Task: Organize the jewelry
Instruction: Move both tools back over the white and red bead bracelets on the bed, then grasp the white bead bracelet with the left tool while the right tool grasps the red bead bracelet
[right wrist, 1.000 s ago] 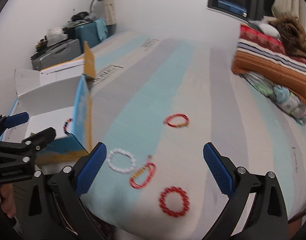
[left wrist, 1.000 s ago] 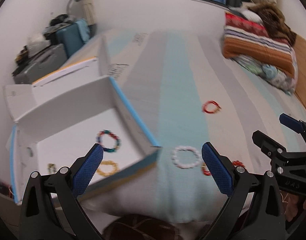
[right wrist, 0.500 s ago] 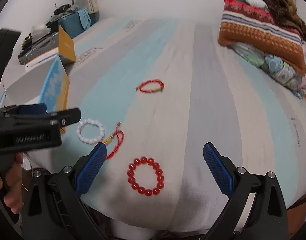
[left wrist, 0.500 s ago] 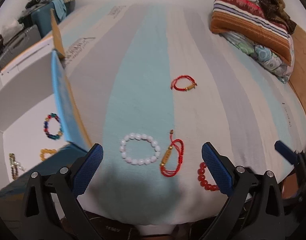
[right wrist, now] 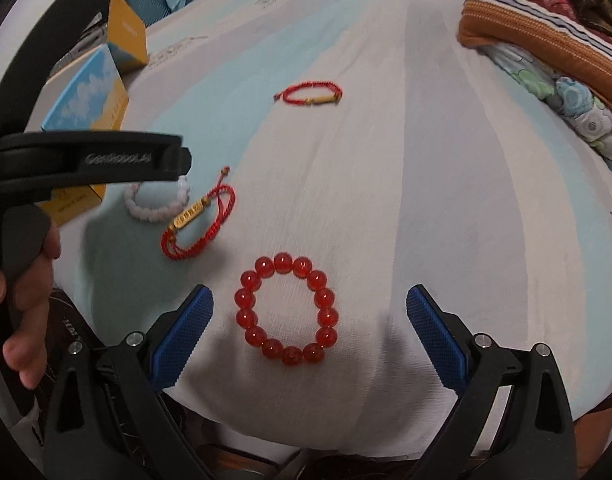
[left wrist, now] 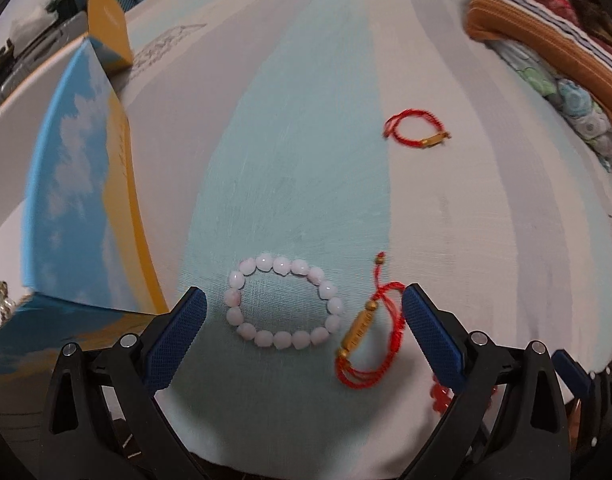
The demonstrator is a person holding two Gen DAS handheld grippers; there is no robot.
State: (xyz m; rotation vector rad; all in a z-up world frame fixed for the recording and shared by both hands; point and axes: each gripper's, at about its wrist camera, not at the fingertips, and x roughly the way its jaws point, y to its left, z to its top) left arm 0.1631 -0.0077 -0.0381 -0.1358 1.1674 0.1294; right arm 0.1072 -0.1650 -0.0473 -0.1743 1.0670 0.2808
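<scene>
I hold both grippers wide open and empty near the bed's (left wrist: 485,208) front edge: left gripper (left wrist: 302,322) frames the white bracelet (left wrist: 284,301), right gripper (right wrist: 309,320) the red bead bracelet (right wrist: 286,308), probably for boxing (left wrist: 78,184).

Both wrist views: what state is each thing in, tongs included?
Left tongs: open, empty, around the white bead bracelet.
Right tongs: open, empty, around the red bead bracelet.
White bead bracelet: flat on the bed, ungripped.
Red bead bracelet: flat on the bed, ungripped.
Near red cord bracelet: loose, beside the white one.
Far red cord bracelet: lying alone further up the bed.
Box: open, flaps up.
</scene>
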